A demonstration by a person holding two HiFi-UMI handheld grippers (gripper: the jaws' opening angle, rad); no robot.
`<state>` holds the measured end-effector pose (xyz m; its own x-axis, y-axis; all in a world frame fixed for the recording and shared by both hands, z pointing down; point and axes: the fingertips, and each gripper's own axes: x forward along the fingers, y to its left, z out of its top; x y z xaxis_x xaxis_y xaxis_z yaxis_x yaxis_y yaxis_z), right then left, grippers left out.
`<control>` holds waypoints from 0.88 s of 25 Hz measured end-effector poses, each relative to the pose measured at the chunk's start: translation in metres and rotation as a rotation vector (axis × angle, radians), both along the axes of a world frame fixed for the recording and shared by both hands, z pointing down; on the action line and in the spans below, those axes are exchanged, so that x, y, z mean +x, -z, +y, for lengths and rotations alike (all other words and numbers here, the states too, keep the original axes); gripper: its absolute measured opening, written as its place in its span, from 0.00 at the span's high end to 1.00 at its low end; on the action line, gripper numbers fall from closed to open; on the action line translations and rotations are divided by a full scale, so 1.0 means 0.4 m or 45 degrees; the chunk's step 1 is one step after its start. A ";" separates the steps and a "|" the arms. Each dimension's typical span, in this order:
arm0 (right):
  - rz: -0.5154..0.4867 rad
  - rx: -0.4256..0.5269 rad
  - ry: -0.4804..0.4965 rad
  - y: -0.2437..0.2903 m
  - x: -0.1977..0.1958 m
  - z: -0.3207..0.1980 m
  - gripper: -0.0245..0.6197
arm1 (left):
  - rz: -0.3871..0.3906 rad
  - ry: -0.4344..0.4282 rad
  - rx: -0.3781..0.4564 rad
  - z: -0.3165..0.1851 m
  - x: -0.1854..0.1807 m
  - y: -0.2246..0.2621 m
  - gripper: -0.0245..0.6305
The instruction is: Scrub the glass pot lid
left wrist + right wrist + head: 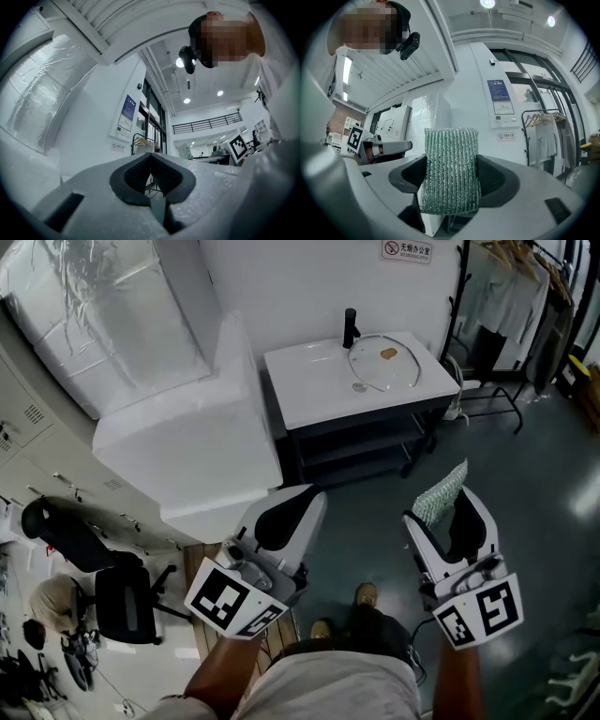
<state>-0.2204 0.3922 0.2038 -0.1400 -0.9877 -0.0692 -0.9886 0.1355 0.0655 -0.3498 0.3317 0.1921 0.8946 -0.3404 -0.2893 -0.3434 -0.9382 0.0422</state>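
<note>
The right gripper [451, 182] clamps a ribbed, glittery green scouring pad [451, 154]. The left gripper [150, 169] is closed and empty. A round, seemingly smudged glass lid [382, 362] lies on the white desk [314, 395].

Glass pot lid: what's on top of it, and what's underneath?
A brown smear shows on the glass pot lid, which lies on the white sink top. Which face carries it is unclear.

A white countertop [319, 401] bears a glass pot lid [384, 367].
</note>
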 end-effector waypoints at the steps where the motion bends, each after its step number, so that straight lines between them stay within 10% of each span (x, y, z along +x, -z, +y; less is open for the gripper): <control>1: 0.001 0.001 -0.001 0.000 0.007 -0.009 0.45 | -0.001 -0.002 0.002 -0.009 0.007 0.000 0.94; 22: 0.000 0.043 0.095 -0.007 0.394 -0.374 0.45 | -0.067 0.112 0.027 -0.367 0.379 -0.002 0.94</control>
